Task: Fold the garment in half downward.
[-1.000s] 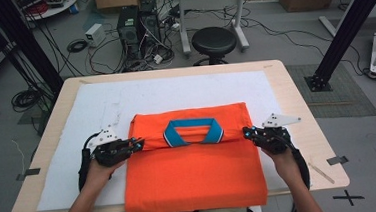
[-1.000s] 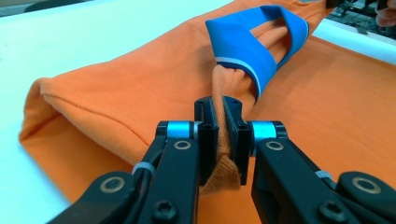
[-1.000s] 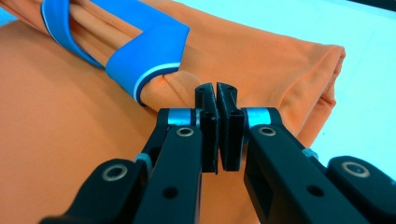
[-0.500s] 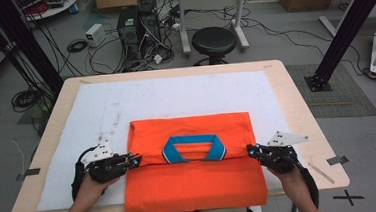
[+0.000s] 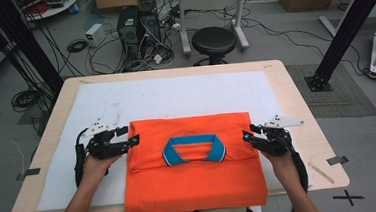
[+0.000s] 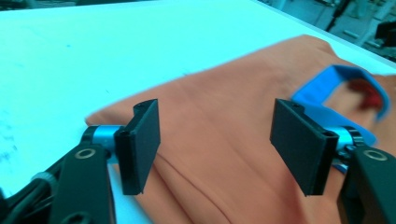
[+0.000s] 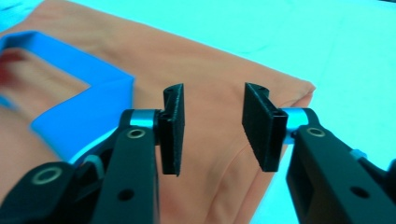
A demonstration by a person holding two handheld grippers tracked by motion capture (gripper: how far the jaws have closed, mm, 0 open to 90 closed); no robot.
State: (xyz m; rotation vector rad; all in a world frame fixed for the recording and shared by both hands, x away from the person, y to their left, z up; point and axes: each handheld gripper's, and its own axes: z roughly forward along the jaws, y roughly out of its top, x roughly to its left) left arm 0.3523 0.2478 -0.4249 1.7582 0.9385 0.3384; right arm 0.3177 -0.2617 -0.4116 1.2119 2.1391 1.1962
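An orange polo shirt with a blue collar lies folded on the white mat, its front hem hanging over the near table edge. My left gripper is at the shirt's left fold. Its jaws have just been opening and stand wide apart over the orange cloth, with the pads off it. My right gripper is at the right fold. Its jaws have also just been opening and show a narrower gap above the cloth, gripping nothing. The collar lies to the left.
The mat covers most of the wooden table, with bare white room behind the shirt. A thin wooden stick lies near the table's right front corner. A black stool and cables stand on the floor beyond the far edge.
Both grippers were shut on the shirt's side folds and drew them toward the person. They have now let go, opened and shifted slightly away from the near edge.
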